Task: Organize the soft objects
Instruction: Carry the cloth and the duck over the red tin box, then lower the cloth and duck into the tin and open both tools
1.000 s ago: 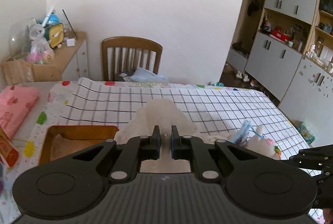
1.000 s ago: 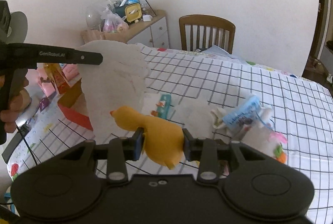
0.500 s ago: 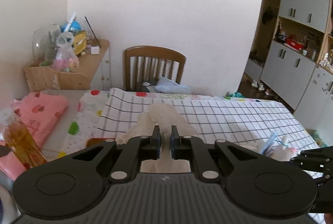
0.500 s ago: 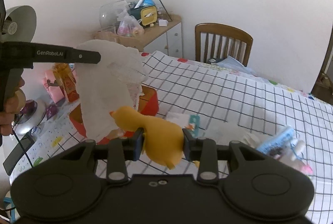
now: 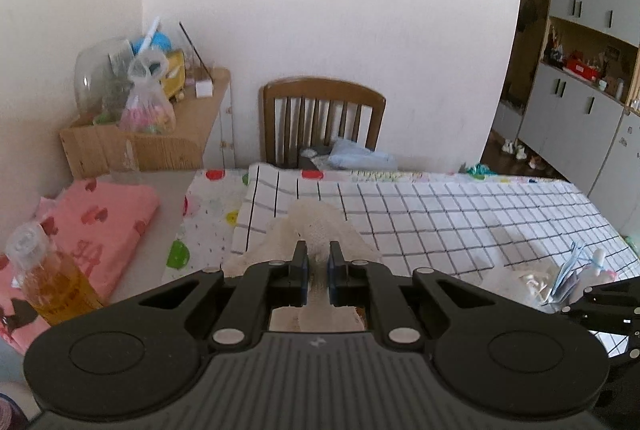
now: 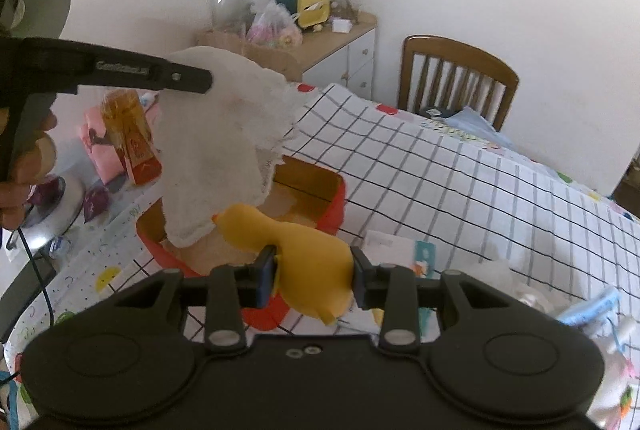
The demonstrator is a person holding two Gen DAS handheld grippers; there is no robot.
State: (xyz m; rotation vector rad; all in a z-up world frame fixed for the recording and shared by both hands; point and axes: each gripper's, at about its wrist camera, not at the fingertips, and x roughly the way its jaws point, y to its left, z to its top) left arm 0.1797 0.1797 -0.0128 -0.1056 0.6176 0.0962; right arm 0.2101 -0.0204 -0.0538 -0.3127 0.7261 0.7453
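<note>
My left gripper (image 5: 318, 262) is shut on a white lacy cloth (image 5: 318, 226). In the right wrist view the cloth (image 6: 220, 146) hangs from the left gripper (image 6: 200, 78) over an orange box (image 6: 312, 190) with a tan inside. My right gripper (image 6: 314, 270) is shut on a yellow duck plush (image 6: 308, 262), held just right of the box's near side. More soft items, a white cloth and a blue-and-white bundle (image 6: 592, 310), lie on the checked tablecloth (image 6: 460, 190) at the right.
A bottle of amber liquid (image 5: 52, 278) and a pink folded cloth (image 5: 100, 214) lie left of the box. A wooden chair (image 5: 322, 122) stands behind the table. A cluttered side cabinet (image 5: 160, 126) is at the back left. A card (image 6: 400, 250) lies by the box.
Both grippers have moved left. The hanging cloth and the duck, earlier over the tablecloth, are now over and beside the orange box.
</note>
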